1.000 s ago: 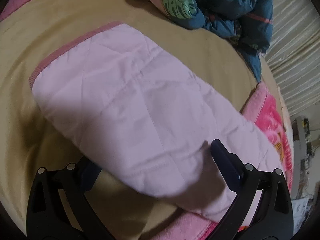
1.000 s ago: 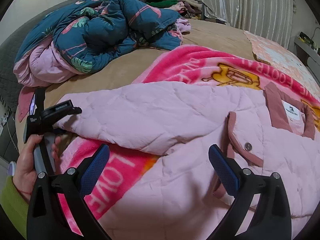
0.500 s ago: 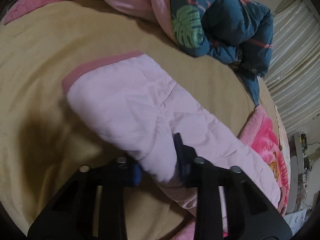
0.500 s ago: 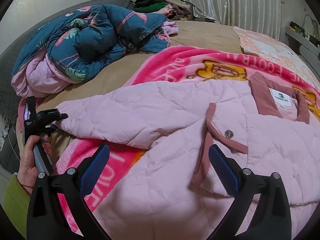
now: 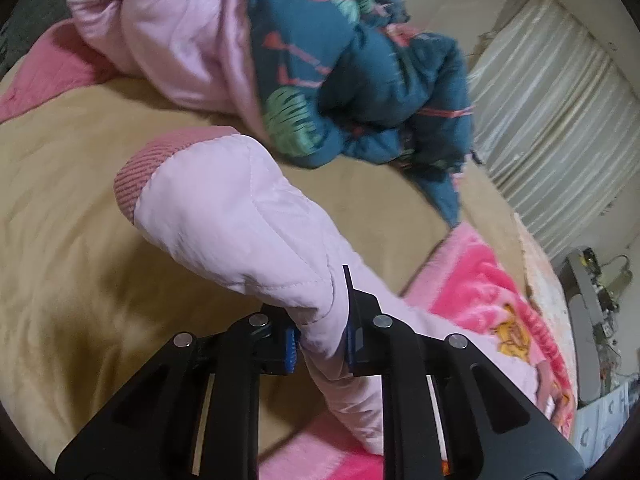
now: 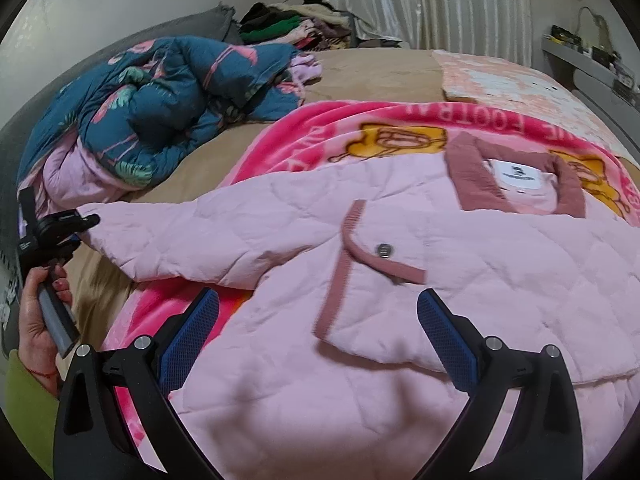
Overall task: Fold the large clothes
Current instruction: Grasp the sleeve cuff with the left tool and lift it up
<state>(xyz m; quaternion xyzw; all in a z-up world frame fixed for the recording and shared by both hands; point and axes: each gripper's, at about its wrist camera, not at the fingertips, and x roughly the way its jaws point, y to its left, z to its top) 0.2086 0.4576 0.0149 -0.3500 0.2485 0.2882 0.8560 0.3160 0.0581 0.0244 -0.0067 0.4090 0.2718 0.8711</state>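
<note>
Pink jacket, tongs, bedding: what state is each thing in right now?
Pink jacket: spread flat on the pink blanket, front flap folded back, one sleeve stretched out sideways.
Sleeve: pinched near its cuff, raised off the tan sheet.
Left tongs: shut on the sleeve.
Right tongs: open, above the jacket, holding nothing.
Pink blanket: laid out under the jacket.
Blue quilt: crumpled in a heap.

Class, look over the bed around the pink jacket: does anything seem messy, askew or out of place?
Yes. A teal quilt lies crumpled in a heap beside the jacket, not spread flat. More clothes are piled at the bed's far edge. The jacket's front flap is turned back, and its sleeve is pinched in the left gripper.
</note>
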